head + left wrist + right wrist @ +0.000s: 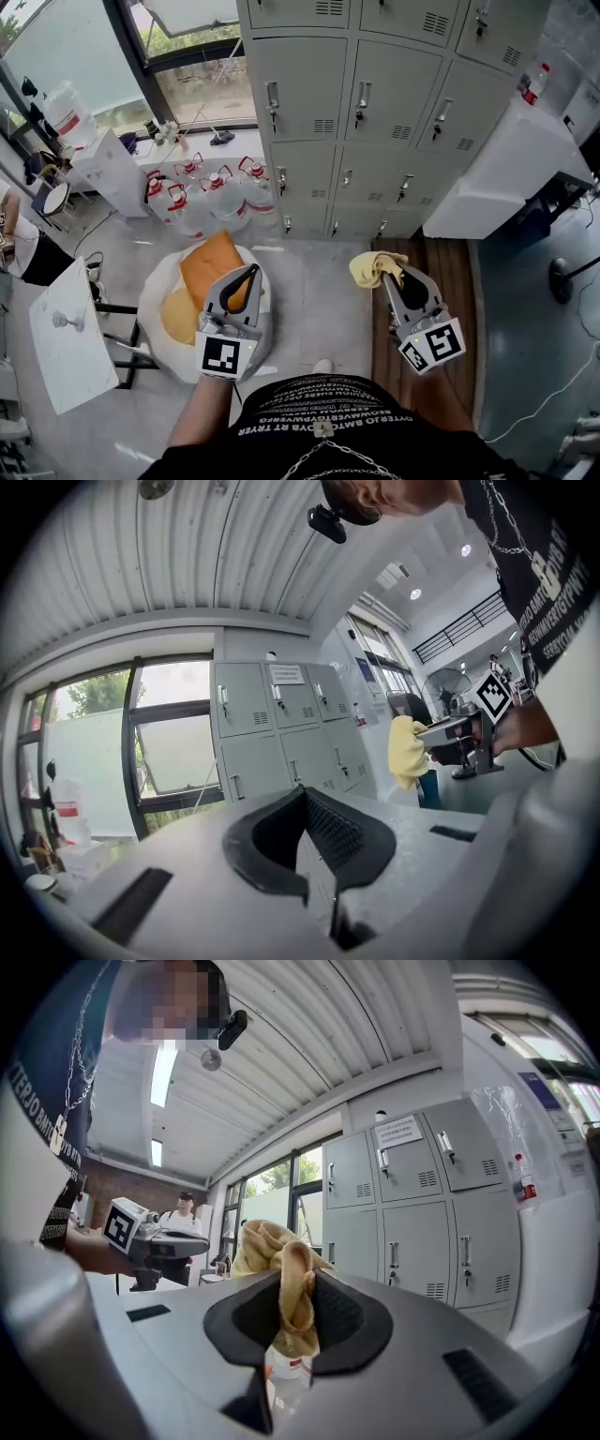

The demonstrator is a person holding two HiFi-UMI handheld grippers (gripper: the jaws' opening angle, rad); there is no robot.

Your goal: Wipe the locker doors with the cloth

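Right tongs pinch cloth, bunched forward, likely for wiping | left tongs closed, empty | lockers well apart.

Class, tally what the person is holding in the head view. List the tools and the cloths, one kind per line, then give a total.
Tools: 2 (left tool, right tool)
Cloths: 1 (yellow cloth)
Total: 3

One left gripper, one right gripper, one cloth at one o'clock, twelve locker doors at twelve o'clock
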